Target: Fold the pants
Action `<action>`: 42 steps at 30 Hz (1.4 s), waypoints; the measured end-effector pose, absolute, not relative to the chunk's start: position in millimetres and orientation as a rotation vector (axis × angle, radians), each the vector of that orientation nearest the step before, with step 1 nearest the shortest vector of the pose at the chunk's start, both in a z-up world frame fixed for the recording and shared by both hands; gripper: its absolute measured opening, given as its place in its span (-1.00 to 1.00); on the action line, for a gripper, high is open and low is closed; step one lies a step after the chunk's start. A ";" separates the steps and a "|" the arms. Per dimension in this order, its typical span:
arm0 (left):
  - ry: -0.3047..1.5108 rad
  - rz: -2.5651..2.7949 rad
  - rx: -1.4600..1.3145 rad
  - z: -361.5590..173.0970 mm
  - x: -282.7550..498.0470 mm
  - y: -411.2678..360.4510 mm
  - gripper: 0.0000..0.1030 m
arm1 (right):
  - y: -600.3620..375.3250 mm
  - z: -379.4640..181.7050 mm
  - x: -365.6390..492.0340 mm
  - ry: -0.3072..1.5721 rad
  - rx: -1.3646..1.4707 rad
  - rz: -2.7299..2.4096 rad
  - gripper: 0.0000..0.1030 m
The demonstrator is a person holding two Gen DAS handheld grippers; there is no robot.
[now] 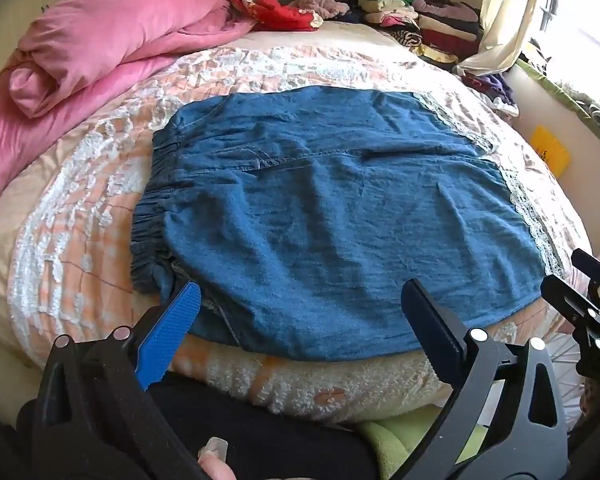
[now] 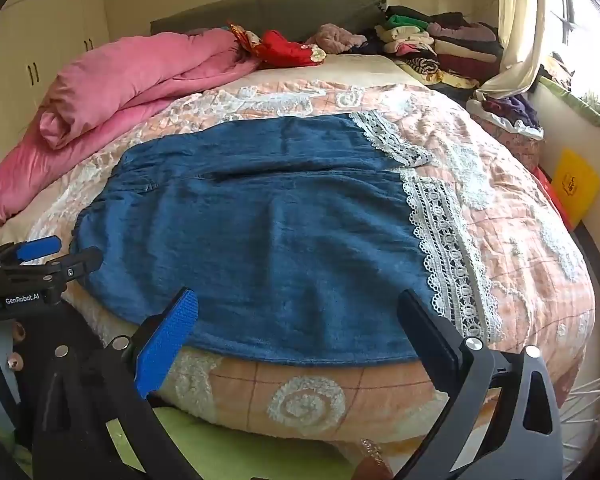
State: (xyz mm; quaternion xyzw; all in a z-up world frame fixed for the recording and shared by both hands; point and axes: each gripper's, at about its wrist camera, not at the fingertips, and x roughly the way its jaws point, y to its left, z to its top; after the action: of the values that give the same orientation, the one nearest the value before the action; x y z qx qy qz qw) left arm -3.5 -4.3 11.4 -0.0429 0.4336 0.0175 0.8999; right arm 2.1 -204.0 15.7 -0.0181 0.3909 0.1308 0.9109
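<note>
A home bedroom: quilted bed (image 2: 500,240), pink duvet (image 2: 140,80), stacked clothes (image 2: 440,48), wardrobe doors (image 2: 40,40).

The pants (image 1: 332,208) are denim blue, edged along one side with white lace trim (image 2: 444,240). Under them the bedspread (image 2: 500,216) is peach-orange with thin checked lines and white swirls. A quilt (image 1: 112,44) is plain pink — beside it lies red cloth (image 1: 280,10). A yellow card (image 2: 576,188) stands by the wall.
</note>
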 end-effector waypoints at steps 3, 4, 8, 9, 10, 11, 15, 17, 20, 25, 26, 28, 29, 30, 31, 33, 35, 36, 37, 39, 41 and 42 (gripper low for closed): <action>0.894 0.035 -0.089 12.3 -4.2 -4.4 0.82 | -203.3 15.9 1.1 0.803 -0.039 0.268 0.92; 0.894 0.036 -0.089 12.4 -4.4 -4.5 0.82 | -203.7 15.9 1.0 0.802 -0.037 0.269 0.92; 0.893 0.036 -0.088 12.5 -4.4 -4.6 0.82 | -204.0 18.3 0.0 0.799 -0.038 0.267 0.92; 0.892 0.036 -0.088 13.2 -4.2 -5.1 0.82 | -204.6 18.2 -0.1 0.800 -0.037 0.266 0.92; 0.891 0.036 -0.088 12.7 -4.6 -4.6 0.82 | -204.9 18.4 -0.3 0.801 -0.037 0.265 0.92; 0.890 0.035 -0.088 13.6 -4.9 -4.8 0.82 | -205.8 18.3 -1.3 0.800 -0.038 0.265 0.92; 0.890 0.038 -0.087 13.5 -5.0 -5.0 0.82 | -205.6 18.1 -1.2 0.800 -0.038 0.265 0.92; 0.891 0.040 -0.086 15.4 -5.1 -5.9 0.82 | -205.8 17.7 -1.1 0.801 -0.036 0.267 0.92; 0.890 0.039 -0.088 16.3 -4.6 -6.0 0.82 | -205.5 17.9 -1.2 0.804 -0.037 0.266 0.92; 0.889 0.039 -0.086 16.2 -4.9 -6.0 0.82 | -204.9 17.6 -1.2 0.803 -0.039 0.266 0.92; 0.889 0.039 -0.087 15.8 -5.0 -5.7 0.82 | -205.2 17.5 -1.1 0.802 -0.039 0.267 0.92; 0.890 0.040 -0.087 15.9 -5.0 -5.8 0.82 | -205.1 17.8 -1.0 0.803 -0.038 0.266 0.92; 0.889 0.040 -0.087 15.9 -5.0 -5.8 0.82 | -205.0 17.7 -1.1 0.803 -0.038 0.266 0.92; 0.889 0.040 -0.087 16.8 -4.7 -6.0 0.82 | -205.0 17.7 -1.2 0.802 -0.039 0.266 0.92; 0.889 0.040 -0.087 17.1 -5.0 -5.8 0.82 | -205.0 18.0 -1.2 0.802 -0.040 0.266 0.92; 0.888 0.040 -0.086 16.7 -5.3 -5.7 0.82 | -205.1 17.9 -0.9 0.805 -0.039 0.266 0.92; 0.888 0.040 -0.086 16.7 -5.5 -5.7 0.82 | -205.1 17.3 -1.3 0.804 -0.039 0.268 0.92; 0.888 0.041 -0.086 16.8 -5.4 -5.7 0.82 | -204.7 17.0 -1.7 0.804 -0.042 0.268 0.92; 0.888 0.040 -0.086 17.6 -5.0 -5.8 0.82 | -204.5 16.5 -2.0 0.804 -0.043 0.268 0.92; 0.887 0.040 -0.086 16.6 -5.6 -5.7 0.82 | -204.3 16.4 -2.2 0.803 -0.043 0.266 0.92; 0.887 0.040 -0.087 16.6 -5.7 -5.7 0.82 | -204.8 16.2 -2.7 0.804 -0.041 0.264 0.92; 0.886 0.040 -0.086 16.6 -5.7 -5.8 0.82 | -204.5 16.5 -2.4 0.802 -0.041 0.265 0.92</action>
State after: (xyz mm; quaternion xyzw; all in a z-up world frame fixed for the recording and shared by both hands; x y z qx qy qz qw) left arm -5.7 -5.8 16.6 -0.0418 0.4287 0.0192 0.9023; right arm -2.4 -204.5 16.5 -0.0198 0.3894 0.1286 0.9119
